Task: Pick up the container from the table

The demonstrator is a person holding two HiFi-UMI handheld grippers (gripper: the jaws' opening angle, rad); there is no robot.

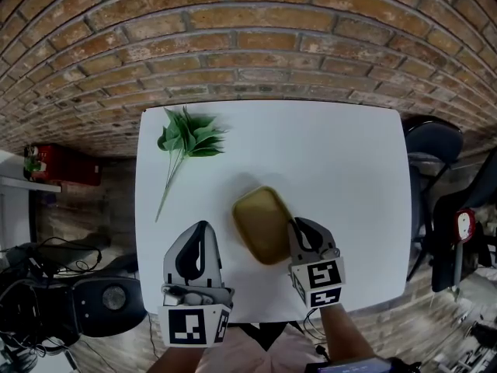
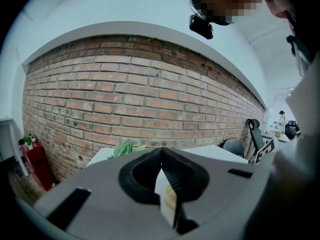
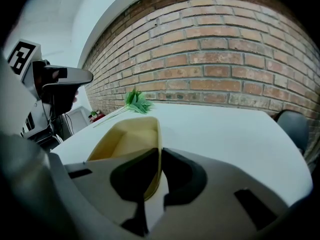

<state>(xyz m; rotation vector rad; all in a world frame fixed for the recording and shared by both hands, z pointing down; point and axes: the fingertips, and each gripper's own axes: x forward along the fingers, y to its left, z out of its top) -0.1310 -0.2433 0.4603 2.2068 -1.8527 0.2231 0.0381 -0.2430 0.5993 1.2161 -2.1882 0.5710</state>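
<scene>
Grasp step. R gripper (image 1: 301, 230) clenched on container (image 1: 262, 224) side wall; container on table (image 1: 342, 162), near-side & right of leaf sprig (image 1: 190, 137). L gripper (image 1: 199, 235) closed, empty. Next: lift straight, keep level.

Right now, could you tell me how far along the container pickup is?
Done: the right gripper has its fingers closed on the container by its side wall. In hand: that grip. Left: the lift, since the container appears to rest on the table. The left gripper is shut and empty.
</scene>
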